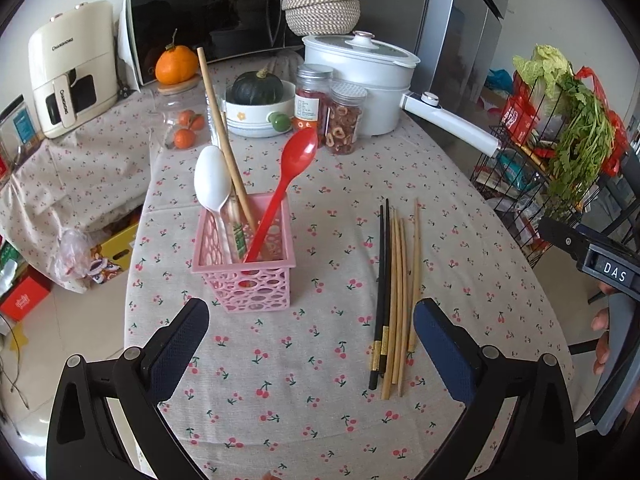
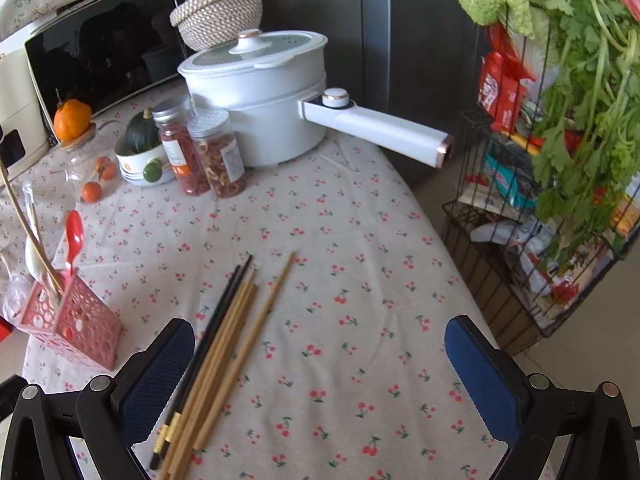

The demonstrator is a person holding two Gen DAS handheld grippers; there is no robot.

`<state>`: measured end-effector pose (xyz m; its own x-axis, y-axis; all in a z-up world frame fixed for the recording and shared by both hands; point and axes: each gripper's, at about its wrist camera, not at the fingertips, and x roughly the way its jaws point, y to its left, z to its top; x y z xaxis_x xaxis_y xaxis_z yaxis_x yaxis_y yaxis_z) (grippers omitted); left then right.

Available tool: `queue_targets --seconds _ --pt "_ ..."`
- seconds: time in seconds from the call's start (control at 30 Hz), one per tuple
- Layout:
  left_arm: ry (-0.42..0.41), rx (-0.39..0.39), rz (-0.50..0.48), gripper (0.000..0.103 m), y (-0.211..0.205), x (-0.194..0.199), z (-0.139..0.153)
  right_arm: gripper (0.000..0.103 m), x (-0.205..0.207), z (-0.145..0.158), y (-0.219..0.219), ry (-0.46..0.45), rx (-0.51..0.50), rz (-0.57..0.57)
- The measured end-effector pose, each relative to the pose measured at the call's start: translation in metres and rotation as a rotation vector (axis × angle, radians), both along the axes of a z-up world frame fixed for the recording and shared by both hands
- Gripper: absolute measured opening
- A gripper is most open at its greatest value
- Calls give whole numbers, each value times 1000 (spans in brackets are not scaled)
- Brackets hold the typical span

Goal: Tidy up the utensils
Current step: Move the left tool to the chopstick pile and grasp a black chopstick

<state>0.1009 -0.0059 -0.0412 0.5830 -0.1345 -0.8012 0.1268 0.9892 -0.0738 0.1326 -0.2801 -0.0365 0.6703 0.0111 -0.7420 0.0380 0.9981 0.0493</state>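
A pink perforated utensil holder stands on the cherry-print tablecloth. It holds a red spoon, a white spoon and a wooden chopstick. Several chopsticks, two black and the others wooden, lie flat to its right. My left gripper is open and empty above the cloth, between holder and chopsticks. My right gripper is open and empty, its left finger beside the chopsticks. The holder shows at the left of the right wrist view.
At the table's back stand a white pot with a long handle, two jars, a bowl with a green squash, a glass jar with oranges, a microwave. A wire rack with greens stands right of the table.
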Motion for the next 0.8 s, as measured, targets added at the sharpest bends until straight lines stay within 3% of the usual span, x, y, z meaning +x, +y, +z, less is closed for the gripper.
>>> queue_targets --seconds 0.33,0.5,0.63,0.73,0.77,0.8 --pt "-15 4 -31 103 -61 25 -4 103 5 -10 -47 39 114 -38" --pt "69 17 -31 103 -82 59 -19 103 23 -28 -51 112 118 -28" --pt "159 118 -25 103 -99 89 -43 103 37 -40 -57 154 120 -28" --pt "239 99 -24 102 -107 109 -67 103 47 -48 -65 179 121 -48" --pt "253 89 -16 98 -108 116 -74 103 51 -51 -68 188 127 -56" --pt "264 81 -9 87 -109 122 -81 103 54 -53 -70 198 135 -63"
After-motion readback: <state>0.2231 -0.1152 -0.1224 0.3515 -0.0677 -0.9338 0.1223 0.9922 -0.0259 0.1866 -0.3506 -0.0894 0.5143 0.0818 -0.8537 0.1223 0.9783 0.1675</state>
